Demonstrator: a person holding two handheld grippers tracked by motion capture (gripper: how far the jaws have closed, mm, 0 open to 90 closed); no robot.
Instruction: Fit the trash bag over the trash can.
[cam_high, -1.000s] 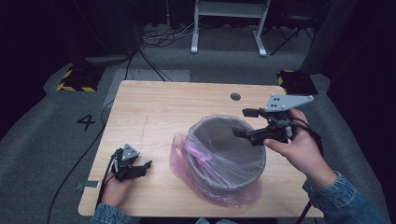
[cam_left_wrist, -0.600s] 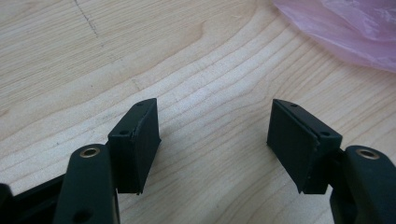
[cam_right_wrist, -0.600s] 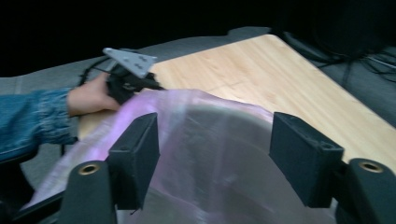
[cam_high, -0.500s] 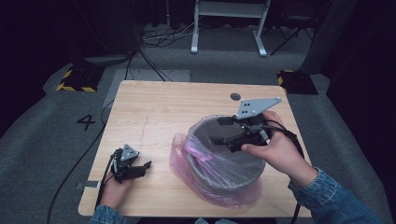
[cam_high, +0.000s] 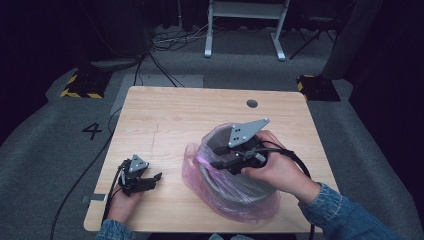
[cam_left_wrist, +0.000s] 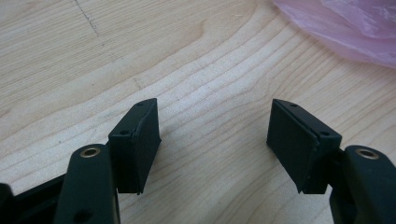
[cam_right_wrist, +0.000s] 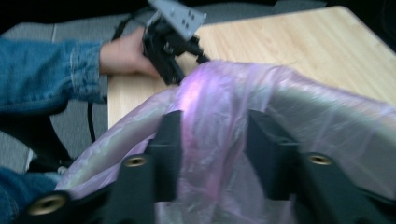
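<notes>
A grey round bin (cam_high: 222, 182) lined with a thin pink plastic bag (cam_high: 194, 161) stands on the wooden table (cam_high: 190, 115), right of centre. My right gripper (cam_high: 216, 163) reaches across the bin's mouth toward its left rim. In the right gripper view the right gripper (cam_right_wrist: 212, 135) is open, its jaws on either side of a bunched fold of the pink bag (cam_right_wrist: 219, 102) at the rim. My left gripper (cam_high: 155, 178) rests low near the table's front left, open over bare wood (cam_left_wrist: 212, 135), a short way from the bag's edge (cam_left_wrist: 345, 32).
A round cable hole (cam_high: 252, 103) sits near the table's far edge. Cables trail off the table's front left corner and from the right hand. Beyond the table are a white stand's feet (cam_high: 245, 30) and yellow-black floor blocks (cam_high: 80, 85).
My right gripper has moved left from the bin's right rim, across the opening, to the bag at the left rim. The left gripper has stayed put.
</notes>
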